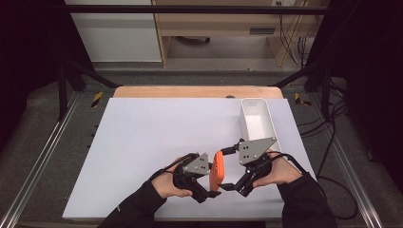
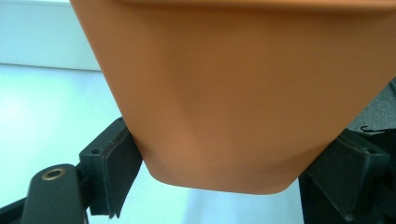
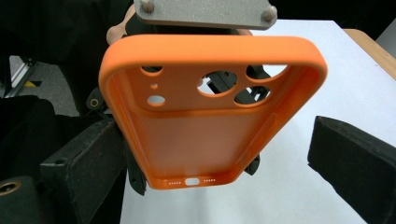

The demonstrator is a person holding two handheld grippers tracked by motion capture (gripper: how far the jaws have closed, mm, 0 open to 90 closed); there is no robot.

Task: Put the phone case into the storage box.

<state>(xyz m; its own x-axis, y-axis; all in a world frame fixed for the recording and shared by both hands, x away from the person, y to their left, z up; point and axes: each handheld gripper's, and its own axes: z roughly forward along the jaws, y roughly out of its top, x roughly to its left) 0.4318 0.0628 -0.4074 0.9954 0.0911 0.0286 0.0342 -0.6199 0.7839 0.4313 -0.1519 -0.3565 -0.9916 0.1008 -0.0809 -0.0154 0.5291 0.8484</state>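
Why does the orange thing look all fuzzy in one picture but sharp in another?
In the left gripper view the orange phone case sits very close to the camera, so it blurs; in the right gripper view its holes look crisp; in the high view it's small and soft.

The orange phone case [image 3: 205, 135] you hold looks like soft matt silicone, smooth outside, finely textured inside. Your grippers' jaws carry dull black rubbery pads [image 3: 88, 163]. The plate [image 1: 255, 149] on your right gripper is grey speckled metal. A smooth matt white sheet [image 1: 157, 137] covers the wooden table [image 1: 142, 91]; the bin [image 1: 256, 118] is glossy white plastic.

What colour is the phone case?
Orange; the phone case shows best in the right gripper view.
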